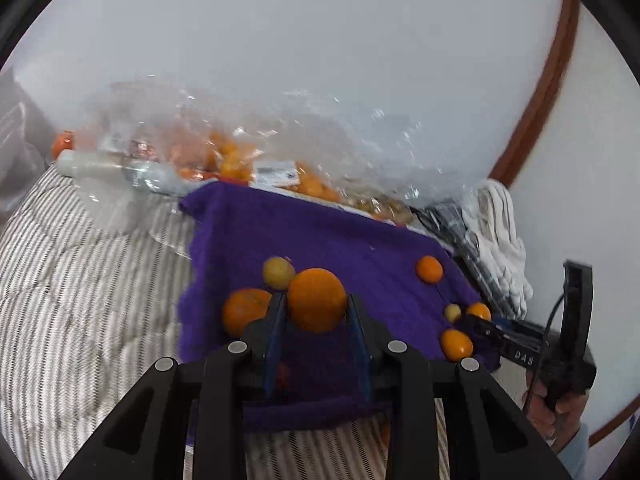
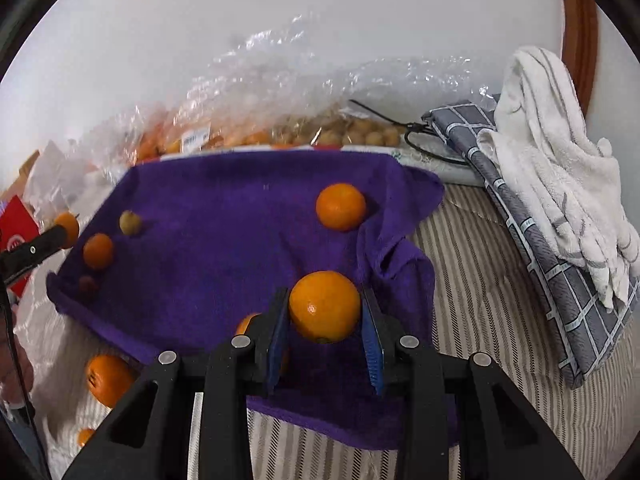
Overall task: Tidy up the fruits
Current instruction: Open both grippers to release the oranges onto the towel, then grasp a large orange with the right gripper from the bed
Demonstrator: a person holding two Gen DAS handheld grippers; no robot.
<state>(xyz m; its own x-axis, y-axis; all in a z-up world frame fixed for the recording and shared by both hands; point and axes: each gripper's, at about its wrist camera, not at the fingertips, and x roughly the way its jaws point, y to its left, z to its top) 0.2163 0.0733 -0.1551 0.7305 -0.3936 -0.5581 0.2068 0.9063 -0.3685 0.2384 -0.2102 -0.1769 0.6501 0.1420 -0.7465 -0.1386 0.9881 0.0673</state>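
A purple towel [image 1: 320,232] [image 2: 224,216] lies on the striped bedding with oranges and small yellowish fruits on it. My left gripper [image 1: 317,304] is shut on an orange [image 1: 317,300], held just above the towel; another orange [image 1: 244,312] and a yellow fruit [image 1: 279,273] lie right beside it. My right gripper [image 2: 325,308] is shut on an orange [image 2: 325,306] above the towel's near right part. It also shows in the left wrist view [image 1: 486,326], at the towel's right edge among small fruits. A loose orange [image 2: 341,206] lies farther back.
Clear plastic bags of oranges and small brown fruits [image 2: 304,128] line the wall behind the towel. A white towel [image 2: 560,168] and grey checked cloth [image 2: 532,240] lie at the right. An orange [image 2: 108,378] lies on the bedding at the left. A bottle [image 1: 108,168] lies back left.
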